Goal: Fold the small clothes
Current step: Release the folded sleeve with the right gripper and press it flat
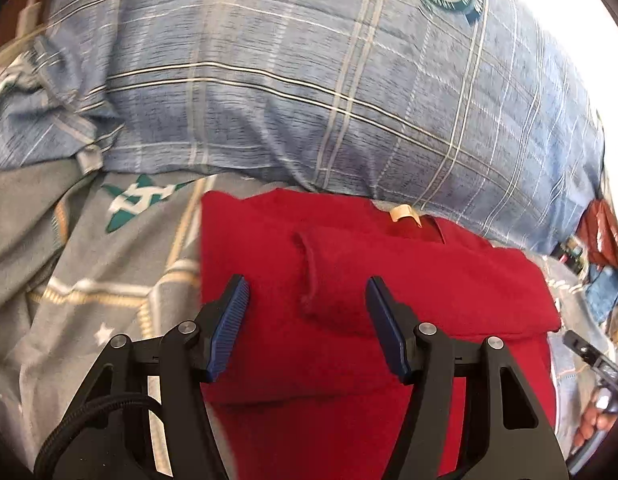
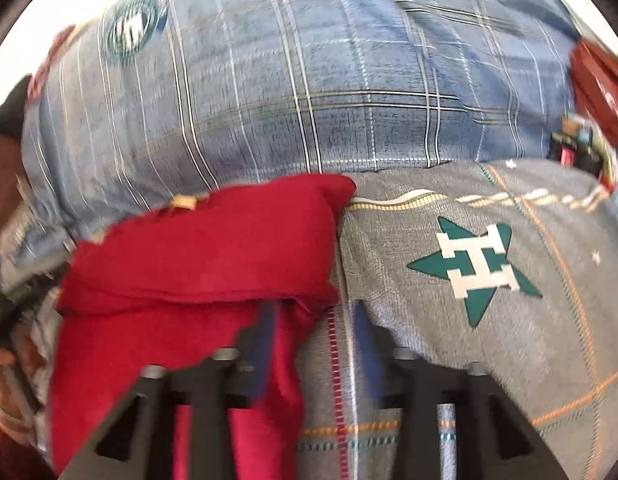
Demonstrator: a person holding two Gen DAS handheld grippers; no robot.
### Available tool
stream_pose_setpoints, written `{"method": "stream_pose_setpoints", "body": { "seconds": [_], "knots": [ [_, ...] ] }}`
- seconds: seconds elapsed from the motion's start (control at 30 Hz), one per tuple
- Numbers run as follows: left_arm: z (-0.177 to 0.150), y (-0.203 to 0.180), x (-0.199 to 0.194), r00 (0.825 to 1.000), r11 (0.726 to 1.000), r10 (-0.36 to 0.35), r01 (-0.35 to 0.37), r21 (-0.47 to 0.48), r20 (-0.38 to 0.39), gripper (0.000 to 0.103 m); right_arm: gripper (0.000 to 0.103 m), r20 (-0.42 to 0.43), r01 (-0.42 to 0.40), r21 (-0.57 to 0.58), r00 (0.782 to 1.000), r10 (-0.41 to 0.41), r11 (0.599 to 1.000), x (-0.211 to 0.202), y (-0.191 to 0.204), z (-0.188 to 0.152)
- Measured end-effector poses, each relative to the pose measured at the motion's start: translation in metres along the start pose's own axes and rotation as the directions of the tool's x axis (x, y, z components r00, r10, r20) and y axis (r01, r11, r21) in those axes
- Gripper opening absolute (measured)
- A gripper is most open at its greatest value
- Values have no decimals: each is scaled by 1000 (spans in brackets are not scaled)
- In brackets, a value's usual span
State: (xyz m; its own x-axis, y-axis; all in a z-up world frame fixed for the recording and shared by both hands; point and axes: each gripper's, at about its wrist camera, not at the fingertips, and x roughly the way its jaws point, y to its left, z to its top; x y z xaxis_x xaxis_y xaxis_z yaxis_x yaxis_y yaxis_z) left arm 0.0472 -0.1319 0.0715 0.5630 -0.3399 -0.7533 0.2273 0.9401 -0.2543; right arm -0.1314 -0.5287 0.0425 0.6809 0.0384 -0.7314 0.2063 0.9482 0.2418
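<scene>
A red folded garment (image 1: 389, 280) lies on the grey bedsheet (image 1: 89, 272) just in front of a pillow, with a tan neck label (image 1: 403, 213) at its far edge. One narrow flap is folded down its middle. My left gripper (image 1: 307, 282) hovers over the garment, open, its blue pads on either side of that flap and not touching it. In the right wrist view the same garment (image 2: 209, 248) fills the left half. My right gripper (image 2: 315, 312) is open at the garment's right edge, its left finger over red cloth and its right finger over the sheet.
A big blue plaid pillow (image 1: 309, 80) (image 2: 309, 100) blocks the far side. The grey sheet with a teal star (image 2: 473, 268) spreads to the right. Red and mixed clutter (image 2: 601, 80) sits at the far right. A person's hand (image 1: 593, 424) shows at the edge.
</scene>
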Motion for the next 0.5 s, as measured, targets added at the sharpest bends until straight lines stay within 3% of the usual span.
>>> {"method": "stream_pose_setpoints", "body": {
  "seconds": [0.07, 0.13, 0.17, 0.23, 0.3, 0.37, 0.5],
  "knots": [
    [3, -10, 15, 998, 999, 44, -43, 22, -51, 61, 47, -2, -35, 23, 999, 35, 999, -4, 0, 0],
    [4, -17, 27, 995, 999, 43, -41, 30, -85, 62, 47, -7, -46, 9, 999, 46, 999, -8, 5, 0],
    [4, -20, 35, 990, 995, 86, -81, 50, -110, 62, 47, 0, -42, -3, 999, 42, 999, -11, 7, -1],
    [4, -24, 41, 986, 991, 122, -116, 60, -114, 51, 47, 13, -38, -21, 999, 38, 999, -17, 10, -3],
    [8, -28, 37, 985, 988, 139, -131, 79, -100, 26, 47, 12, -44, -27, 999, 44, 999, -19, 9, -6],
    [12, -29, 28, 989, 990, 121, -113, 88, -87, 17, 47, 10, -43, -26, 999, 43, 999, -20, 7, -8],
    [28, -26, -9, 999, 997, 31, -30, 68, -21, 14, 47, 15, -39, -2, 999, 39, 999, -19, 2, -8]
  ]
}}
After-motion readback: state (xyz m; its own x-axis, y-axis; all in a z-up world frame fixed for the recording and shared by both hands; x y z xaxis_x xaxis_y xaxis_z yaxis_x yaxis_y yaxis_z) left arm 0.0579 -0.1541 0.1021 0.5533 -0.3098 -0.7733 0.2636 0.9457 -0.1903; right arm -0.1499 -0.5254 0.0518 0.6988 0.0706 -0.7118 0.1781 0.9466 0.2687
